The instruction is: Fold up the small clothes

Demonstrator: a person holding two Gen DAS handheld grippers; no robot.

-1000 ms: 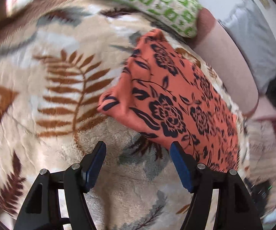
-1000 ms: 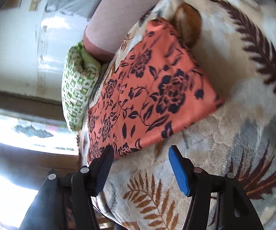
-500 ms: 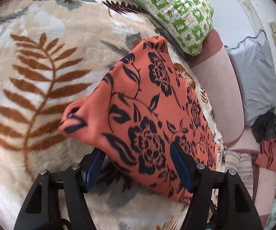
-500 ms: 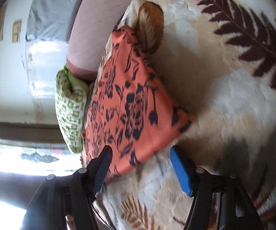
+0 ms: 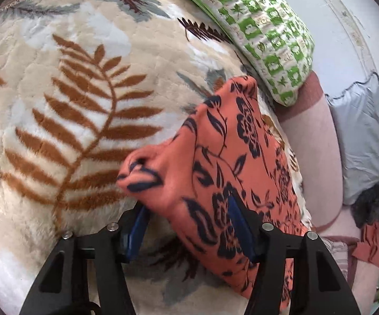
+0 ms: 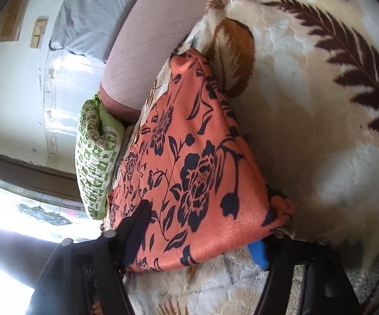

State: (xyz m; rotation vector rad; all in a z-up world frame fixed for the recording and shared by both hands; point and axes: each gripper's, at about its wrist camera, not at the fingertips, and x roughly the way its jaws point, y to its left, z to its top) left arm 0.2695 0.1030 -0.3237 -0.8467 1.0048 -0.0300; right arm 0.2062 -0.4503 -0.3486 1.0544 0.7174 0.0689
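An orange cloth with dark blue flowers [image 5: 229,157] lies folded on a cream leaf-print blanket [image 5: 58,105]. In the left wrist view my left gripper [image 5: 189,225] is open, its blue pads on either side of the cloth's near edge, which bulges up between them. In the right wrist view the same cloth [image 6: 189,170] fills the middle. My right gripper [image 6: 197,239] is open around the cloth's other near edge, the left finger over the fabric and the right blue pad [image 6: 258,253] under its corner.
A green and white patterned pillow [image 5: 263,34] lies beyond the cloth, also in the right wrist view [image 6: 95,157]. A pink bolster [image 5: 313,152] and a grey pillow [image 5: 360,136] lie by the wall. More orange fabric [image 5: 370,246] sits at the far right.
Both grippers have moved forward onto the cloth: its near edges, which lay ahead of the fingers, now sit between the open jaws. The cloth edge has lifted and bunched.
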